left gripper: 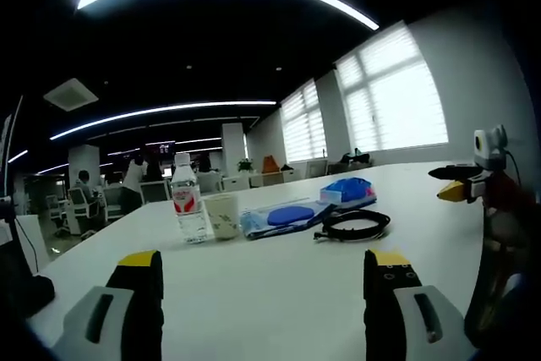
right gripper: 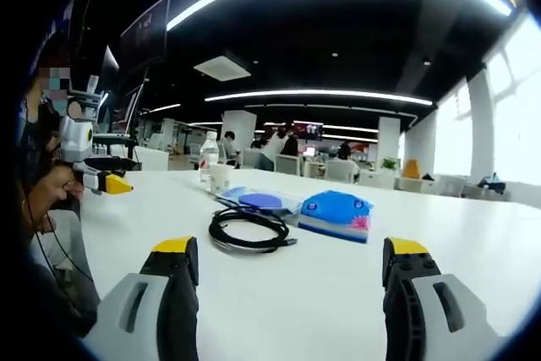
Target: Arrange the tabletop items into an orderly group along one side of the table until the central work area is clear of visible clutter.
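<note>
On the white table [left gripper: 279,285] a clear water bottle [left gripper: 188,205] with a red label stands next to a white cup [left gripper: 221,215]. Beside them lie a flat blue-and-clear package [left gripper: 283,216], a blue pouch [left gripper: 348,192] and a coiled black cable [left gripper: 353,224]. My left gripper [left gripper: 264,264] is open, short of the group, with nothing between its jaws. The right gripper [left gripper: 461,185] enters from the right. In the right gripper view the cable [right gripper: 247,230], pouch [right gripper: 336,213], package [right gripper: 258,202], bottle [right gripper: 208,161] and cup [right gripper: 221,177] lie ahead of my open right gripper [right gripper: 287,251]. The left gripper [right gripper: 97,177] hovers at the left.
A person's hand [right gripper: 51,188] holds the left gripper at the table's edge. Office desks, chairs and people [left gripper: 135,177] fill the background beyond the table. Bright windows [left gripper: 389,99] line the far wall. Bare tabletop [right gripper: 287,293] lies between both grippers and the items.
</note>
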Demonstrator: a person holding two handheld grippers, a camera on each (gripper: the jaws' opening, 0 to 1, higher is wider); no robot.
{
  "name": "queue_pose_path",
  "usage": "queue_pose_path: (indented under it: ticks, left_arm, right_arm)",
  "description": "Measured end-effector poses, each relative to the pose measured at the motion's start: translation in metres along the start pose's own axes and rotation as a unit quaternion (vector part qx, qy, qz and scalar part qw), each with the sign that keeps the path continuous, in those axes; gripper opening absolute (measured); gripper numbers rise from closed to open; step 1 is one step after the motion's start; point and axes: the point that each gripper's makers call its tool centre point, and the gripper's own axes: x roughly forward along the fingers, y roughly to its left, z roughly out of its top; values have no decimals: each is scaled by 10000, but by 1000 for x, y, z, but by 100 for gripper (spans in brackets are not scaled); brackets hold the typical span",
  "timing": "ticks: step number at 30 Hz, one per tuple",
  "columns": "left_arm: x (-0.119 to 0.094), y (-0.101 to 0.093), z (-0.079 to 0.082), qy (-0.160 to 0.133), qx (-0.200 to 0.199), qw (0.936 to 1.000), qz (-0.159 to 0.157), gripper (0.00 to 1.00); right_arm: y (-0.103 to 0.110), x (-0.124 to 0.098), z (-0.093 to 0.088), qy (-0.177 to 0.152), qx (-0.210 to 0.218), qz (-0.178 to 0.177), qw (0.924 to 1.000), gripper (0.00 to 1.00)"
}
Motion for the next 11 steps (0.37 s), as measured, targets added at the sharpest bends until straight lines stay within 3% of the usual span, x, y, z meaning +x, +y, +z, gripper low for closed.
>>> queue_pose_path:
  ticks: [11]
  left_arm:
    - [2, -1, 0, -32, -28, 10000, -32, 98]
  right_arm:
    - [1, 0, -1, 17, -3, -20, 10000, 87]
